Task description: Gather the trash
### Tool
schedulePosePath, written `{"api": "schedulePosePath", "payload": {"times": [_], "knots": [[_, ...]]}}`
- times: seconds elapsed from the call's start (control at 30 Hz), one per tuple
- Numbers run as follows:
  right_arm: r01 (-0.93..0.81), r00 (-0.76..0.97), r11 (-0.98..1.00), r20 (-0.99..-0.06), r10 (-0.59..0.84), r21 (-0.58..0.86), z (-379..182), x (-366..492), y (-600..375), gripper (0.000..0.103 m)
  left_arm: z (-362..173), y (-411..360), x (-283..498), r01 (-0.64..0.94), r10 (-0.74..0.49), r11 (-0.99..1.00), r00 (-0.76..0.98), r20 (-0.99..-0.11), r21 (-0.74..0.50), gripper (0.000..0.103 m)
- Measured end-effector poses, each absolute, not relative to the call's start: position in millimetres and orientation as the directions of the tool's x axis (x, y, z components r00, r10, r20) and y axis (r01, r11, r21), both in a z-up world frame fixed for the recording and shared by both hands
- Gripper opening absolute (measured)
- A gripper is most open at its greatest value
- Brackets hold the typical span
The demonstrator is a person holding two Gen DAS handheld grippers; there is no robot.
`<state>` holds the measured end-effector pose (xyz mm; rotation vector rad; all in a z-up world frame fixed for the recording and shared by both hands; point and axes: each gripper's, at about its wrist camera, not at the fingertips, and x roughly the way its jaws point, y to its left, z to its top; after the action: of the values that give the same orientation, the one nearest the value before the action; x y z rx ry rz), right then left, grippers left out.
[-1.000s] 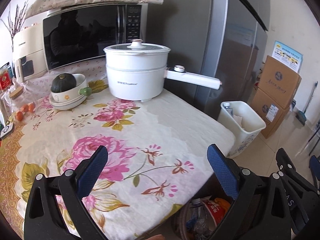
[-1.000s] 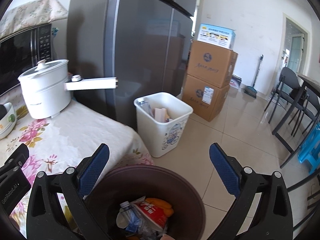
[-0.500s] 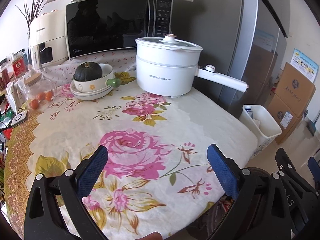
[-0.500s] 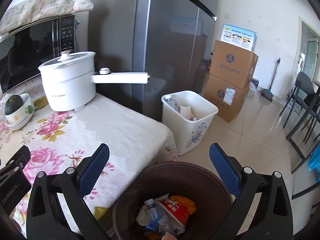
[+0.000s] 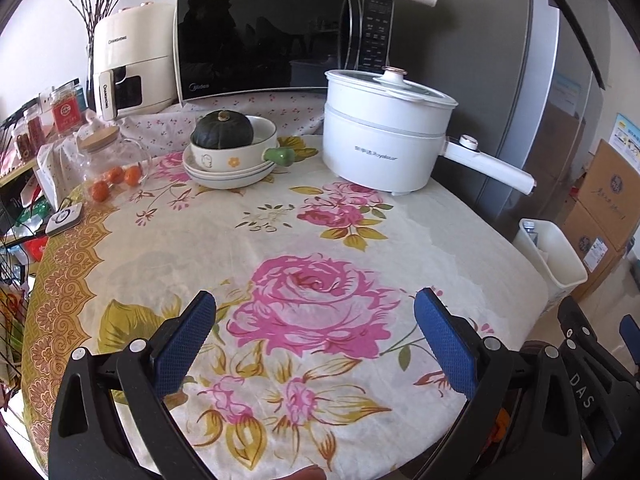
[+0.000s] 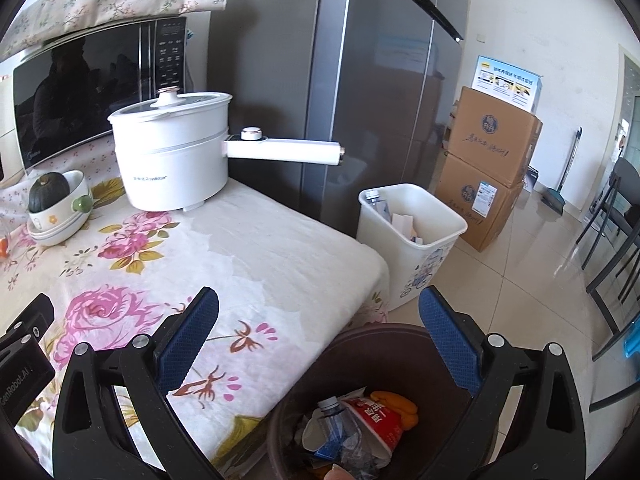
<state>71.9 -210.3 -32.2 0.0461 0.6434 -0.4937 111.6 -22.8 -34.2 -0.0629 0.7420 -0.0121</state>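
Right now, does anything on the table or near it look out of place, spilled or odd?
Nothing is spilled or broken. One thing stands out: the pot's handle sticks out past the table edge, above the floor by the white bin. It could be knocked in passing.

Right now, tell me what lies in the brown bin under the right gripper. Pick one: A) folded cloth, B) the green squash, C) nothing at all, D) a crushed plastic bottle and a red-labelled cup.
D: in the right wrist view the brown bin below the open right gripper holds a crushed plastic bottle and a red-labelled cup, with something orange beside them.
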Motion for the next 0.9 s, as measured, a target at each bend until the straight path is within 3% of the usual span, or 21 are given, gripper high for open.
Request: {"api": "schedulePosePath", "payload": {"times": [0.6,0.7,0.73,0.8,0.9], "knots": [[0.427,0.702,0.900,-0.596,-0.390,-0.086,-33.0,74.7,-203.9,0.096,-36.6,-21.5,114.0,-0.004,-0.040,0.998,0.733,-0.679,-0.063,0.096],[0.430,0.700,0.899,-0.598,-0.391,-0.083,-33.0,74.6,-205.2,0.096,-35.7,-21.7,113.1,-0.003,-0.042,0.998,0.743,-0.668,-0.066,0.088],[0.431,0.699,0.899,-0.599,-0.391,-0.083,-33.2,74.4,-205.6,0.096,-36.1,-20.3,113.4,0.000,-0.052,0.997,0.744,-0.666,-0.078,0.080],[0.433,0.697,0.897,-0.599,-0.393,-0.085,-33.3,74.5,-206.3,0.096,-37.4,-17.6,114.6,0.004,-0.072,0.995,0.743,-0.665,-0.103,0.074],[0.438,0.695,0.895,-0.599,-0.397,-0.084,-33.0,74.4,-208.3,0.096,-38.7,-16.8,116.4,0.011,-0.085,0.993,0.739,-0.668,-0.115,0.074]]}}
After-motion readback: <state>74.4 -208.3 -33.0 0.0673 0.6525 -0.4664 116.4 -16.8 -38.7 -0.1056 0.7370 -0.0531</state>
